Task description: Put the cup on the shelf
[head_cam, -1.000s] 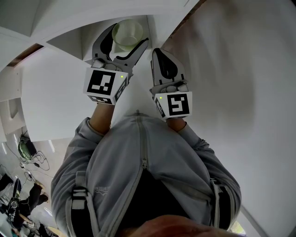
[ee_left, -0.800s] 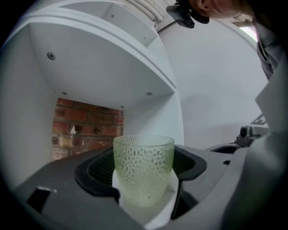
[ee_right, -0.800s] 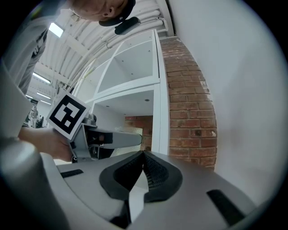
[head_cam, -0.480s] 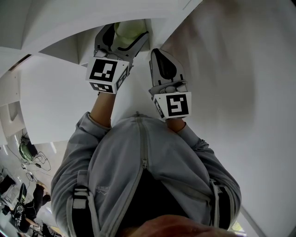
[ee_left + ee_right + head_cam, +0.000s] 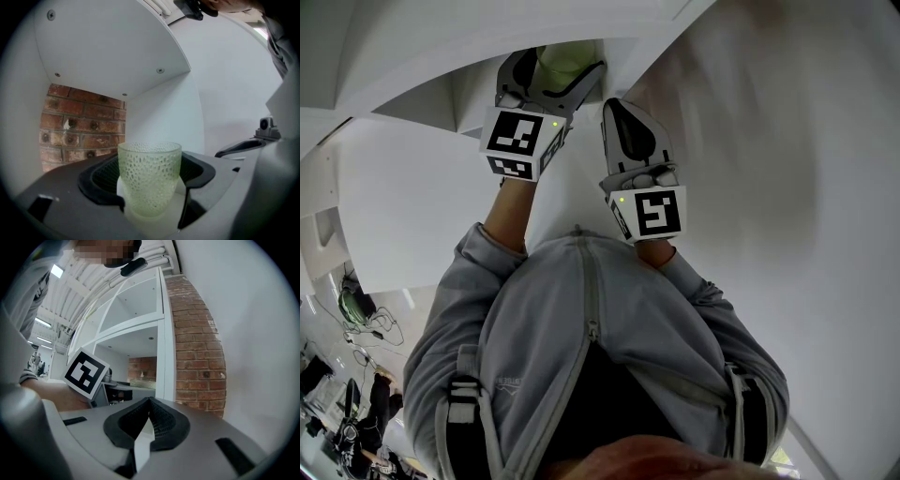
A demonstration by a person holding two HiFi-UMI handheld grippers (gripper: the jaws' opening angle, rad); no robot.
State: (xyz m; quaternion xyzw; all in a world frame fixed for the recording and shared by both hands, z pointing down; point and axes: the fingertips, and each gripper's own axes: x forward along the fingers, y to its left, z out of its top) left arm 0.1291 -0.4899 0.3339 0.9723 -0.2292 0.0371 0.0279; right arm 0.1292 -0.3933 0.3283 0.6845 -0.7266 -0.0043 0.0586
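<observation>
A pale green, dimpled glass cup [image 5: 149,178] stands upright between the black pads of my left gripper [image 5: 150,190], which is shut on it. In the head view the cup [image 5: 567,58] shows only partly, under the edge of a white shelf board [image 5: 431,80], with the left gripper [image 5: 560,62] reaching into that compartment. My right gripper [image 5: 616,103] hangs just right of the left one, in front of the shelf's upright edge. Its jaws [image 5: 150,401] are shut, the pad tips meet and nothing is between them.
The compartment has a white ceiling board [image 5: 112,56], a white side panel [image 5: 164,117] and a red brick wall [image 5: 79,122] at its back. The right gripper view shows more white shelf compartments [image 5: 136,315] and the brick wall [image 5: 197,348] beside a plain white wall [image 5: 769,141].
My left gripper has carried the cup forward, deeper into the shelf compartment, so the shelf board now hides more of it. The right gripper has stayed in place.
</observation>
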